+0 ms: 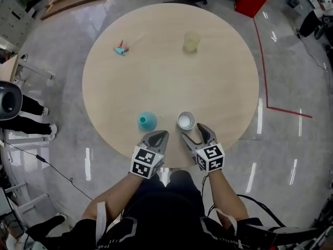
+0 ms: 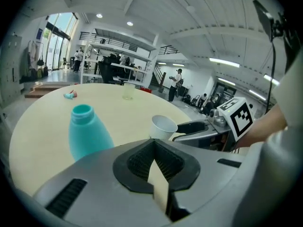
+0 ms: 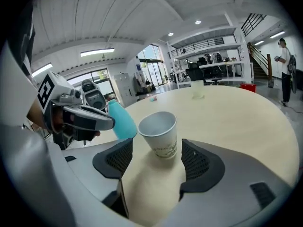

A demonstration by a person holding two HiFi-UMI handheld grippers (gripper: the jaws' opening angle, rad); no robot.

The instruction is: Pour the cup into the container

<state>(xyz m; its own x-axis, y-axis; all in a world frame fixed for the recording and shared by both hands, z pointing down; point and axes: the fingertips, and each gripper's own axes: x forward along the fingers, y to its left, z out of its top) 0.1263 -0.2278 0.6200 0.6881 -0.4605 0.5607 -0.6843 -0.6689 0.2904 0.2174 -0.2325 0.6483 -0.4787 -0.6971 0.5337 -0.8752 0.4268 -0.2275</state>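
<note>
Right gripper [image 3: 157, 159] jaws wide, white cup [image 3: 158, 131] between them, untouched; only its own view shows the gap. Left gripper [image 2: 155, 150] closed, empty.

Grey left tool [image 1: 160, 134] and right tool [image 1: 194, 132] carry black-and-white marker cubes [image 1: 145, 162].

Upright white cup [image 1: 186, 121] beside teal container [image 1: 146, 121]

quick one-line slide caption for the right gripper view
Open jaws of the right gripper flank an upright white paper cup on the table without touching it; teal bottle behind.
</note>
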